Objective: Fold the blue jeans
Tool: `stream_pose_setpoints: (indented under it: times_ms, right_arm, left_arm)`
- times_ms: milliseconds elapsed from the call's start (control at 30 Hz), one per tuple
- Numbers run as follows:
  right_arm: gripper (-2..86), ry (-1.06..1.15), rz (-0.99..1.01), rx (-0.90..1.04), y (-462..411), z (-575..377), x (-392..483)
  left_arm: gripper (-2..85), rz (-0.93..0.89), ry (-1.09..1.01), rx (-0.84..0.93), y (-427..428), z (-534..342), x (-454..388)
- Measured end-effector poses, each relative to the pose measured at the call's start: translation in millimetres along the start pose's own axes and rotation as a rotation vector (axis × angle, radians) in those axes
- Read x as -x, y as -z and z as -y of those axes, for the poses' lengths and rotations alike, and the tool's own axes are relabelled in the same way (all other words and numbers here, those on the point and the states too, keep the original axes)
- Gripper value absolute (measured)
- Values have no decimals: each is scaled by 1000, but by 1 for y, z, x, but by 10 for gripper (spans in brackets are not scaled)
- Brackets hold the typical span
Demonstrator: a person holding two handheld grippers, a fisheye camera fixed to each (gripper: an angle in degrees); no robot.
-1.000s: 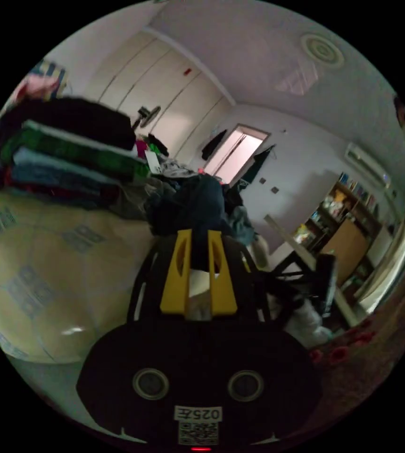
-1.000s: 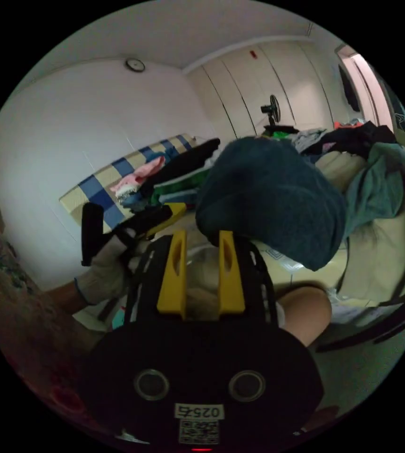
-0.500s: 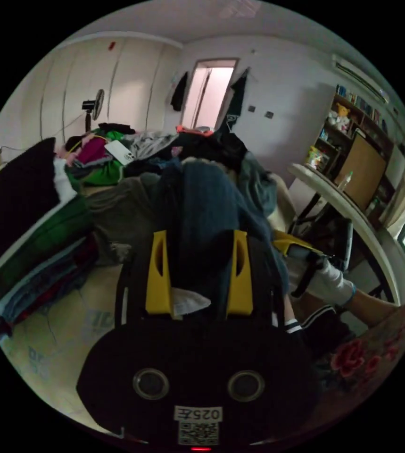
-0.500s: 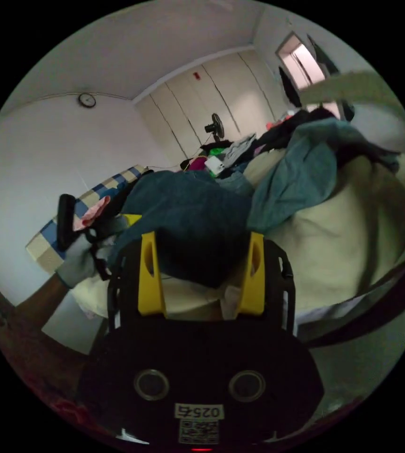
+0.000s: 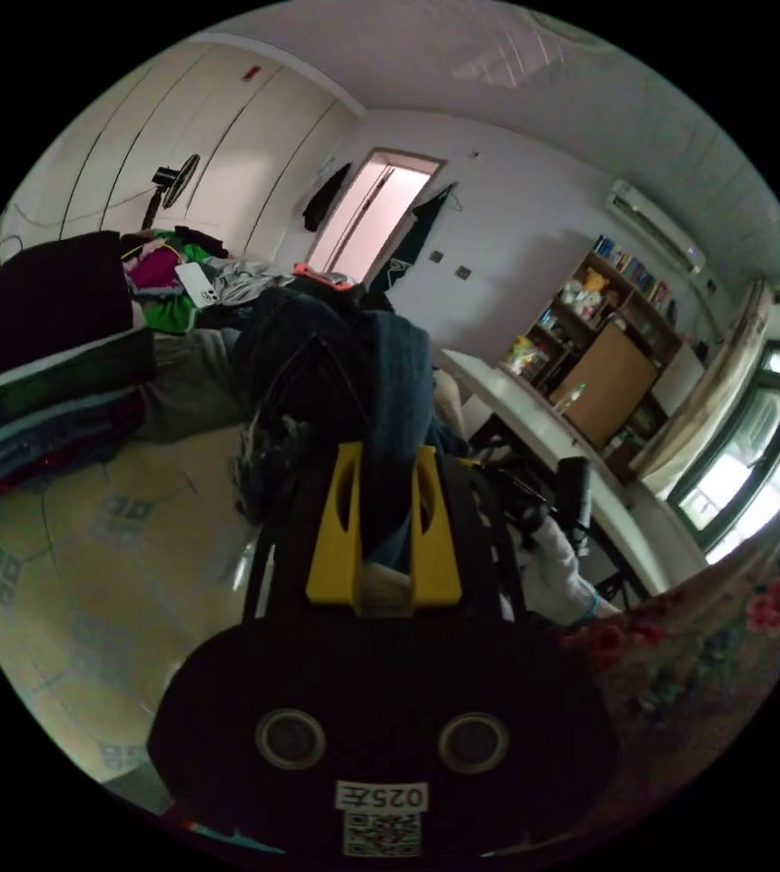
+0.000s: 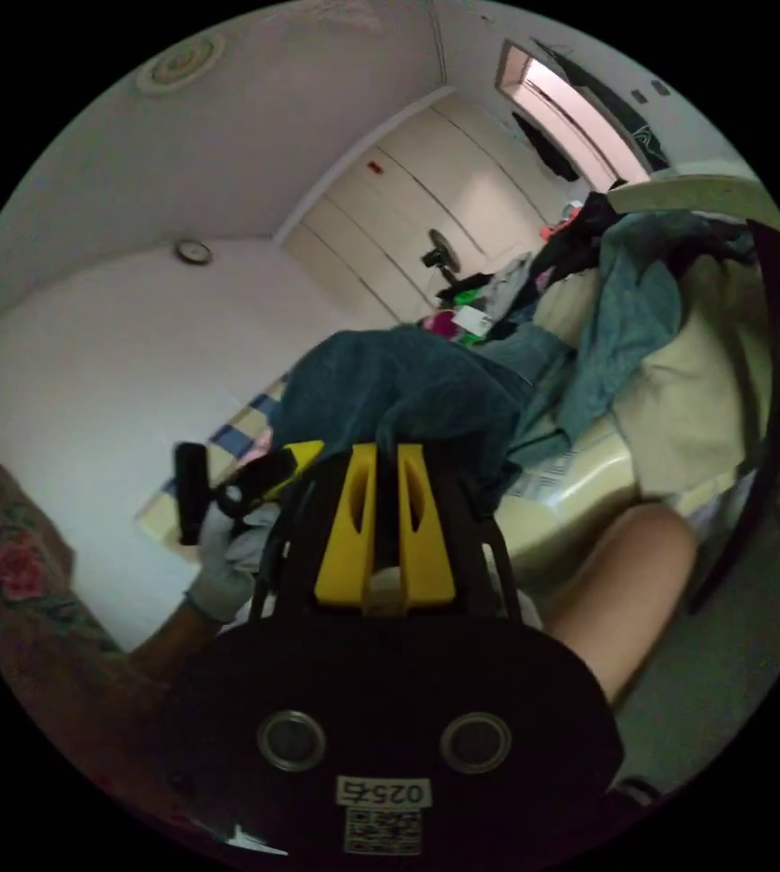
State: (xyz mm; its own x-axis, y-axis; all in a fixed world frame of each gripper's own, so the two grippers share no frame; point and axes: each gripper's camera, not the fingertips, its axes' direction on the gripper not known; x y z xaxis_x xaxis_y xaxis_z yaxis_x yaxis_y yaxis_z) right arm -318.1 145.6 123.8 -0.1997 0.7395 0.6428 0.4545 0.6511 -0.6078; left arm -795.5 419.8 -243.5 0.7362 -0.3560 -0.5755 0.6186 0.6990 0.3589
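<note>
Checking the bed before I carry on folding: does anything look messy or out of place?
Yes. Behind the neat folded stack, loose clothes lie heaped in a jumble. The blue jeans hang bunched from the left gripper, not laid flat.

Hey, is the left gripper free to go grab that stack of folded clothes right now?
Probably not. The left gripper is shut on the blue jeans, so its jaws are full. The stack of folded clothes sits off to the side on the bed, unobstructed.

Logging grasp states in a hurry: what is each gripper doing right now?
Left gripper: closed on the blue jeans.
Right gripper: closed on the blue jeans.
</note>
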Motion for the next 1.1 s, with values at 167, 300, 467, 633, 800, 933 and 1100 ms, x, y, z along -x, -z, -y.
stream_pose_setpoints:
  times_ms: [167, 300, 467, 633, 800, 933, 1100]
  right_arm:
    - [38, 86, 356, -115, 41, 30, 42]
    - [40, 415, 198, -230, 108, 58, 129]
    - [42, 721, -236, -400, 219, 22, 232]
    - [46, 684, -1048, -508, 285, -78, 277]
    - [67, 319, -1287, -499, 300, -183, 230]
    - [143, 69, -1317, -634, 303, -270, 198]
    - [157, 98, -1270, -996, 312, -336, 239]
  left_arm:
    - [32, -324, -2, -143, 61, 11, -6]
    - [34, -624, -195, -292, 59, 38, -69]
    - [38, -758, -558, -361, 14, 39, -205]
    - [62, -792, -534, -201, -130, -49, -326]
    - [59, -824, -536, 201, -283, -204, -352]
    - [65, -866, -679, 296, -299, -290, -377]
    - [65, -870, -774, 337, -286, -321, -386]
